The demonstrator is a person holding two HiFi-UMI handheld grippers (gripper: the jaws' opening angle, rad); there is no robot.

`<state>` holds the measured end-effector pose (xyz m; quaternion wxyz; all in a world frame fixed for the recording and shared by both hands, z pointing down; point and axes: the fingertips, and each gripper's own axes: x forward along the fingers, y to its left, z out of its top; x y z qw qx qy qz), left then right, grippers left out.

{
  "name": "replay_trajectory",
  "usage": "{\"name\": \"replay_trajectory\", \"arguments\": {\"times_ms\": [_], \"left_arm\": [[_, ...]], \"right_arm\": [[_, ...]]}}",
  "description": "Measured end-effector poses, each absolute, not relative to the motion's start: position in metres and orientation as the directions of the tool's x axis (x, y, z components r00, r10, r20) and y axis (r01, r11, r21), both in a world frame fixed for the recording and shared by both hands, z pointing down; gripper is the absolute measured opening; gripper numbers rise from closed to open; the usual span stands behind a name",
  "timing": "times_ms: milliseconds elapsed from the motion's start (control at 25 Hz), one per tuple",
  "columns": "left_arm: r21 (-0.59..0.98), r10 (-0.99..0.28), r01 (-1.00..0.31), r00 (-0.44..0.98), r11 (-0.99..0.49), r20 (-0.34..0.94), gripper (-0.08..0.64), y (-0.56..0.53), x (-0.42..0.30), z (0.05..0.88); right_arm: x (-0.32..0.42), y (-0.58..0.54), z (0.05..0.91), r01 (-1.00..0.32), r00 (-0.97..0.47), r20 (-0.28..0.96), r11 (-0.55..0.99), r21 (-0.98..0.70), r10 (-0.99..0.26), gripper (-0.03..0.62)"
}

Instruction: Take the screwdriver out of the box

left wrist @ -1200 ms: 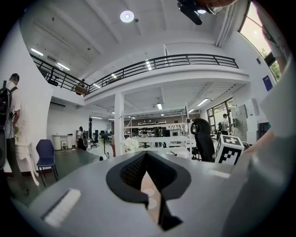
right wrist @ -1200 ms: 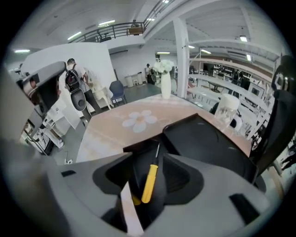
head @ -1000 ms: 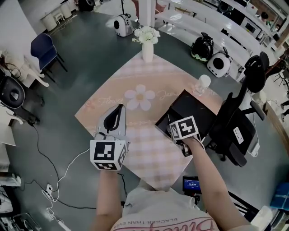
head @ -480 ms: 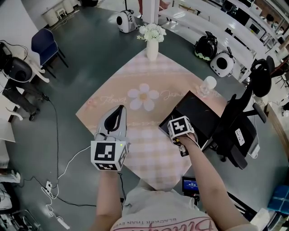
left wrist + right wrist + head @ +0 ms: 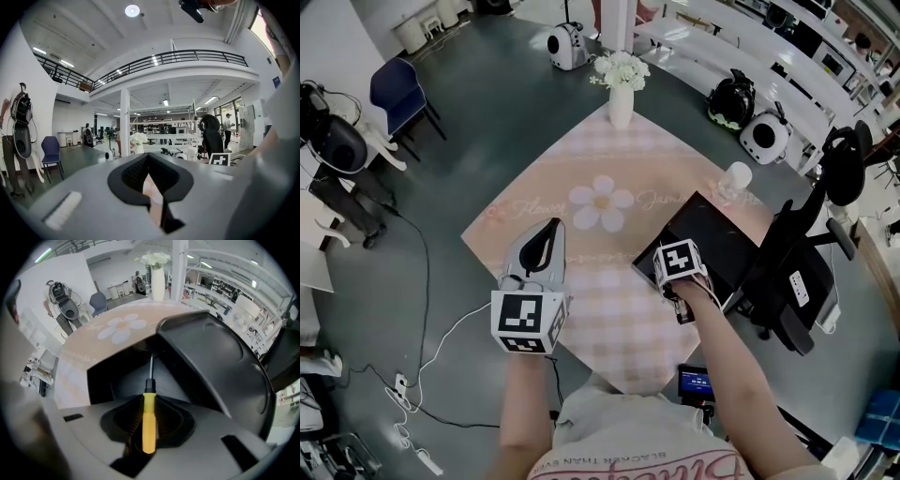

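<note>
right claw still at black box, clamped on screwdriver, left claw closed, empty, cloth reads "flower"

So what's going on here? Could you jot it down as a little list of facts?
right gripper: shut on the yellow handle of the screwdriver
screwdriver: shaft points into the box
box: black, open, lid raised, by the right corner of the table
left gripper: shut, empty, above the table
table: pink checked cloth with a flower print
vase: white flowers, far corner
</note>
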<state>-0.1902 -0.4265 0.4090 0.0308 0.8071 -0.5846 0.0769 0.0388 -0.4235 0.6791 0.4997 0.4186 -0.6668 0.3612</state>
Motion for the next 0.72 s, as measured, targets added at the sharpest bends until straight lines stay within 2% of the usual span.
{"name": "replay_trajectory", "arguments": {"times_ms": [720], "left_arm": [[-0.052, -0.933, -0.935, 0.345, -0.351, 0.102, 0.011, -0.405, -0.165, 0.378]], "right_arm": [[0.048, -0.42, 0.628, -0.915, -0.222, 0.931, 0.391, -0.096, -0.291, 0.081]]}}
